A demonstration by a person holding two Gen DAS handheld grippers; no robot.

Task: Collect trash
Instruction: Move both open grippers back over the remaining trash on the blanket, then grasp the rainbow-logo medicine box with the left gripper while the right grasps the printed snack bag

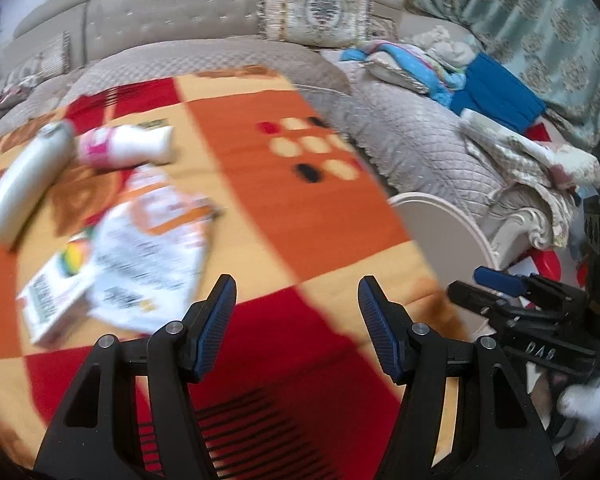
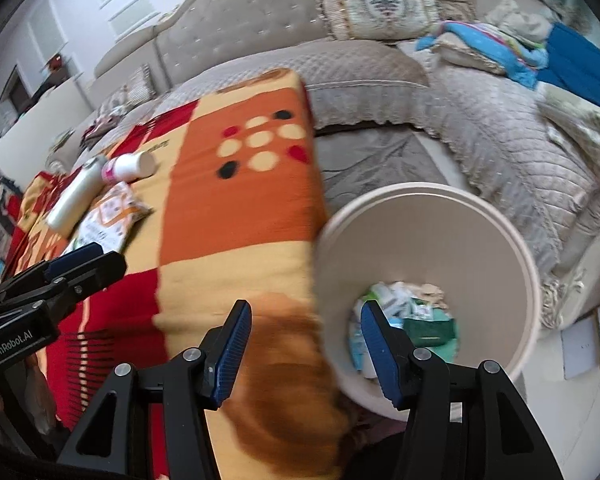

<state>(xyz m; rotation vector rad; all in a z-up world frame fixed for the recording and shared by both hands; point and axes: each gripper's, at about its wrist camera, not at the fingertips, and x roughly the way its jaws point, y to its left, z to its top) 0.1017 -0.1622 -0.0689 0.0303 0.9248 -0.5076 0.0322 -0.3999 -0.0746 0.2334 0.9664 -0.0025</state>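
Note:
Trash lies on a red, orange and yellow blanket (image 1: 268, 184): a white bottle (image 1: 24, 184), a pink-and-white bottle (image 1: 128, 146), a crumpled white-and-orange wrapper (image 1: 152, 240) and a small carton (image 1: 56, 300). My left gripper (image 1: 296, 300) is open and empty above the blanket, right of the wrapper. My right gripper (image 2: 306, 320) is open and empty, over the edge between the blanket (image 2: 236, 200) and a beige bin (image 2: 420, 208) with trash at its bottom. The bottles (image 2: 80, 192) and wrapper (image 2: 108, 220) show far left in the right wrist view.
A beige sofa (image 1: 172, 24) with patterned cushions (image 1: 320, 8) stands behind. Blue and patterned cloths (image 1: 496, 92) lie on the quilted seat at right. The bin's rim (image 1: 456, 216) is right of the blanket. The right gripper shows in the left wrist view (image 1: 500, 292).

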